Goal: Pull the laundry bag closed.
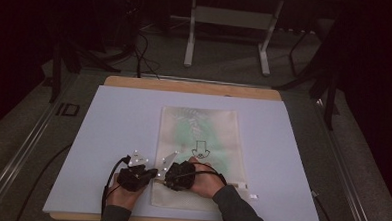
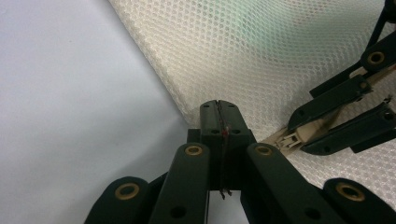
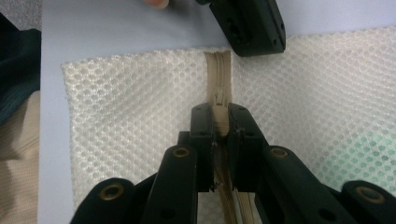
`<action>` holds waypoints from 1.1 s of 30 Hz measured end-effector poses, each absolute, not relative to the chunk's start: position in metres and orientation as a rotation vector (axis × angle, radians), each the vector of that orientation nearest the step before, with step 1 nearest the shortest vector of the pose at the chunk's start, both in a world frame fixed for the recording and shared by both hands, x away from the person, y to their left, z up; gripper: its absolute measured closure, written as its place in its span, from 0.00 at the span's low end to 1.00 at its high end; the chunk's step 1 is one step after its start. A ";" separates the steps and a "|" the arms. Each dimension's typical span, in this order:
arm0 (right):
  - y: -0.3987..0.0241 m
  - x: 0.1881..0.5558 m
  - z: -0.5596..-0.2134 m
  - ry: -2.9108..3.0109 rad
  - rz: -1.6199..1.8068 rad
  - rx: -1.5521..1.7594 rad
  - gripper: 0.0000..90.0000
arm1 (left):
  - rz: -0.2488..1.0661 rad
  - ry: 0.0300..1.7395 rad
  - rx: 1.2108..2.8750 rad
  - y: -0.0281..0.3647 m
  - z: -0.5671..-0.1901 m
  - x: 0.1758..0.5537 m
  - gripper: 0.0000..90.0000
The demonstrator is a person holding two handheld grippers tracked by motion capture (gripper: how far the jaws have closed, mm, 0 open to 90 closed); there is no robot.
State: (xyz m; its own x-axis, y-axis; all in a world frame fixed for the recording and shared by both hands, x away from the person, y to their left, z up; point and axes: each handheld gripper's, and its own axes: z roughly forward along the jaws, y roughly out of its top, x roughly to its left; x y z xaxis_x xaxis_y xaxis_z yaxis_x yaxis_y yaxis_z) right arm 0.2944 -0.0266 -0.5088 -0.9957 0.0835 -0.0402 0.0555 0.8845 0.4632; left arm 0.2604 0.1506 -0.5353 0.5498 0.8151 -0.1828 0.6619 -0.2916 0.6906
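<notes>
High view: a pale mesh bag (image 1: 197, 155) lies flat on the light surface (image 1: 113, 137), its near end at the front edge where both hands work.
Bag position: right of centre on the surface, with a green shape and a dark printed mark visible through the mesh.
Bag axis: long axis runs from the near edge away toward the far edge; the zippered end is at the person's side.
Left claw (image 1: 148, 172): at the bag's near left corner, just beside the right claw.
Left claw state: left gripper view shows the left claw (image 2: 219, 109) clenched at the corner edge of the mesh bag (image 2: 261, 51); whether mesh is caught between the pads cannot be told.
Right claw (image 1: 167, 170): over the bag's near end, touching it.
Right claw state: right gripper view shows the right claw (image 3: 219, 122) closed on the beige zipper (image 3: 218, 88), pads pressing at either side of the strip.
Zipper: runs across the bag's near end; its pull (image 2: 286, 140) sits at the right claw's tips.
Left hand (image 1: 122, 195): enters from the bottom edge, forearm pointing away from the person, knuckles up.
Right hand (image 1: 206, 183): dark sleeve (image 1: 239, 210) enters from lower right, wrist angled inward to the left.
Separation: the two claws are near each other, not touching.
</notes>
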 end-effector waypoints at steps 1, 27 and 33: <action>-0.028 0.294 -0.509 2.991 0.733 0.109 0.91 | 0.262 1.186 2.041 0.151 -0.535 0.260 1.00; -0.040 0.293 -0.505 2.997 0.694 0.085 0.91 | 0.256 1.191 2.035 0.151 -0.536 0.260 1.00; -0.045 0.292 -0.503 3.002 0.672 0.086 0.91 | 0.256 1.192 2.035 0.151 -0.536 0.260 1.00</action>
